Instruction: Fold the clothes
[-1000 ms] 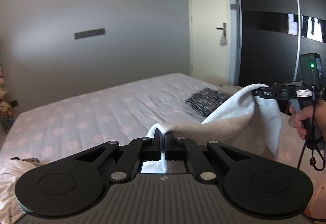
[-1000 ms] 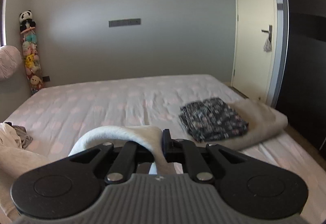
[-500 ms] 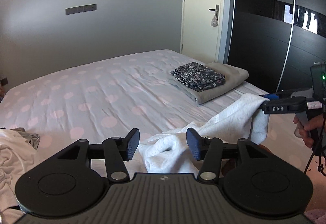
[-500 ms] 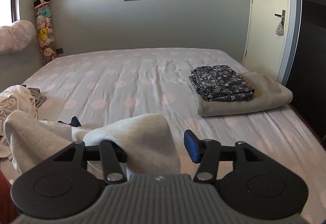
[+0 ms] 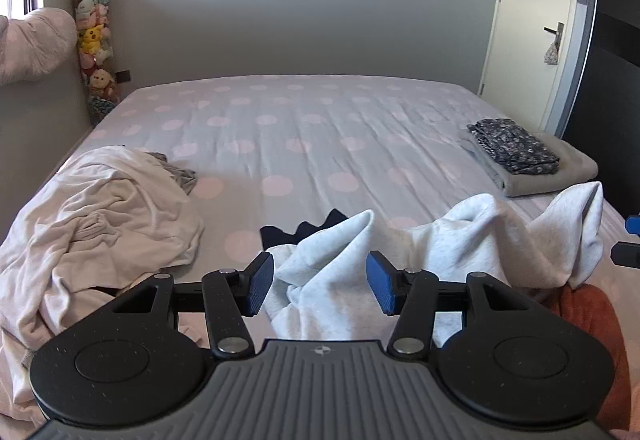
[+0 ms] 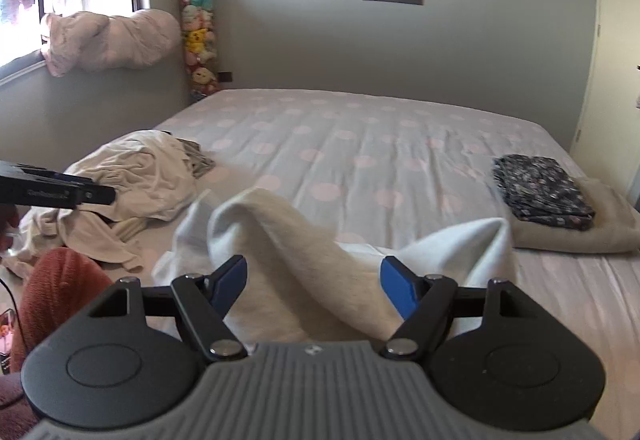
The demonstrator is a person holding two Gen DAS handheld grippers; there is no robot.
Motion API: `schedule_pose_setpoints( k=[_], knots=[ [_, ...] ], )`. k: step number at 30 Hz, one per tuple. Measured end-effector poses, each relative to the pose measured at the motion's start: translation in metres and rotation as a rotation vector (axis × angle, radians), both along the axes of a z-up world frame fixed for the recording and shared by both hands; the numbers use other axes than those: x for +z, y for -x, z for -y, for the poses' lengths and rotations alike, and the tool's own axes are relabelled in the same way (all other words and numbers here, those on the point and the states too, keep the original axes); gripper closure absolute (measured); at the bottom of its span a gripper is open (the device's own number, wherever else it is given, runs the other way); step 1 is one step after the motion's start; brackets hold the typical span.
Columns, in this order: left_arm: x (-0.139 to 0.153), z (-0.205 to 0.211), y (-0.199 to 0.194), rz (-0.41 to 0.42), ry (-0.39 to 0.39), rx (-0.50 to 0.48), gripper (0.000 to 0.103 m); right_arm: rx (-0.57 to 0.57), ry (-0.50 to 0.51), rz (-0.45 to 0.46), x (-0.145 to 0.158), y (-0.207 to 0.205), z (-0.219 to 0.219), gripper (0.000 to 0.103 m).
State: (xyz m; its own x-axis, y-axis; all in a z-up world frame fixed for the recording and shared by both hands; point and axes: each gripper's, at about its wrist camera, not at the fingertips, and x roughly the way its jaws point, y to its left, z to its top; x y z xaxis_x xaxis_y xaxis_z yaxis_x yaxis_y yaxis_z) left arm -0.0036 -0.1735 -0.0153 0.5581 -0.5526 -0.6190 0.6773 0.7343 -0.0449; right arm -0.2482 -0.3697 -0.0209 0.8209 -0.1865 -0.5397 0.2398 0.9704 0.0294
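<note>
1. The light grey garment, clamped at two points and lifted a second ago, has been let go and is now seen slumped in a rumpled heap on the near edge of the bed.
2. The left gripper is held with its blue pads wide apart, cloth lying between them but not pinched; the right gripper is likewise spread, with nothing gripped.
3. From this it is judged that the garment has been laid down for arranging, since no flat, squared shape is shown yet.
4. A folded patterned piece is seen resting on a folded beige one at the far right; a crumpled cream pile lies near left.
5. The garment's near part is hidden behind both gripper bodies, so its type cannot be told. A dark item just beyond it is mostly covered.
</note>
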Motion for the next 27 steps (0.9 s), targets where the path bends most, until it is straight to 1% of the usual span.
schedule_pose_setpoints(
  k=[4, 7, 9, 12, 15, 17, 19, 20, 21, 22, 24, 26, 27],
  knots=[
    [-0.006, -0.005, -0.005, -0.008, -0.004, 0.012, 0.054, 0.125, -0.019, 0.007, -0.004, -0.04, -0.038, 0.029],
    [-0.017, -0.009, -0.014, -0.018, -0.016, 0.022, 0.054, 0.185, -0.012, -0.023, -0.014, -0.078, -0.054, 0.035],
    [-0.024, -0.011, -0.021, -0.024, -0.024, 0.028, 0.054, 0.218, -0.005, -0.045, -0.02, -0.104, -0.062, 0.036],
    [-0.034, -0.014, -0.03, -0.034, -0.035, 0.038, 0.054, 0.255, 0.012, -0.078, -0.028, -0.148, -0.067, 0.036],
    [-0.042, -0.018, -0.042, -0.057, -0.036, 0.052, 0.054, 0.261, 0.069, -0.121, -0.037, -0.196, -0.066, 0.036],
    [-0.044, -0.021, -0.049, -0.073, -0.027, 0.06, 0.054, 0.258, 0.094, -0.165, -0.047, -0.228, -0.062, 0.036],
    [-0.045, -0.024, -0.056, -0.082, -0.015, 0.063, 0.054, 0.262, 0.089, -0.216, -0.058, -0.252, -0.058, 0.038],
    [-0.044, -0.024, -0.058, -0.084, -0.013, 0.066, 0.054, 0.265, 0.089, -0.252, -0.065, -0.259, -0.057, 0.05],
    [-0.044, -0.024, -0.06, -0.085, -0.011, 0.068, 0.054, 0.273, 0.085, -0.28, -0.072, -0.264, -0.056, 0.058],
    [-0.045, -0.024, -0.062, -0.085, -0.012, 0.069, 0.054, 0.28, 0.08, -0.298, -0.077, -0.263, -0.054, 0.07],
    [-0.046, -0.021, -0.067, -0.088, -0.021, 0.067, 0.054, 0.287, 0.075, -0.324, -0.085, -0.259, -0.05, 0.081],
    [-0.05, -0.018, -0.071, -0.095, -0.03, 0.063, 0.054, 0.272, 0.072, -0.308, -0.082, -0.248, -0.041, 0.095],
    [-0.052, -0.015, -0.072, -0.099, -0.036, 0.06, 0.054, 0.258, 0.072, -0.292, -0.078, -0.241, -0.035, 0.095]
  ],
)
